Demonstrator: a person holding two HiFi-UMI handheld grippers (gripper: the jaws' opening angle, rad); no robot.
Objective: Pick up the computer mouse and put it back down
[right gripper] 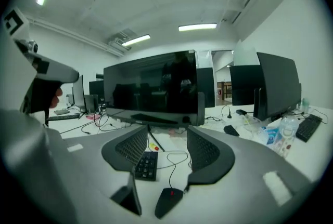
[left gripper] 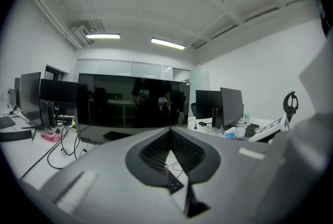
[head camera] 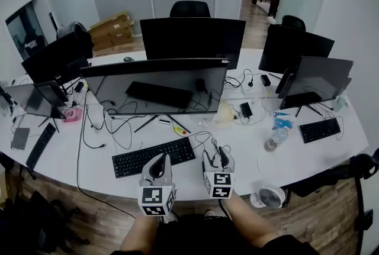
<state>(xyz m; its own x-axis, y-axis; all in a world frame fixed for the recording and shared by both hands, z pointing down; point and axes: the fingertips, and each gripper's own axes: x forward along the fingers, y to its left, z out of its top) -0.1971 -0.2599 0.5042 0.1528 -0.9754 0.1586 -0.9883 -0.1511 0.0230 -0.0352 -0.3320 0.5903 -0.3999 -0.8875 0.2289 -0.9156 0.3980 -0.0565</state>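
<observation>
A black computer mouse (right gripper: 169, 201) with a red wheel lies on the white desk (right gripper: 177, 166), its cable running away toward the monitor. My right gripper (right gripper: 167, 132) is open, its two dark pads well apart above and just beyond the mouse, touching nothing. In the head view my right gripper (head camera: 215, 153) hangs over the desk's front edge and hides the mouse. My left gripper (head camera: 160, 160) is beside it, over the keyboard's near edge. In the left gripper view my left gripper (left gripper: 170, 132) has its pads meeting at the tips, with nothing between them.
A black keyboard (head camera: 153, 156) lies left of the mouse. A wide dark monitor (head camera: 155, 85) stands behind it with loose cables at its foot. To the right are a water bottle (head camera: 276, 139), a second keyboard (head camera: 320, 129) and a small fan (head camera: 269, 196).
</observation>
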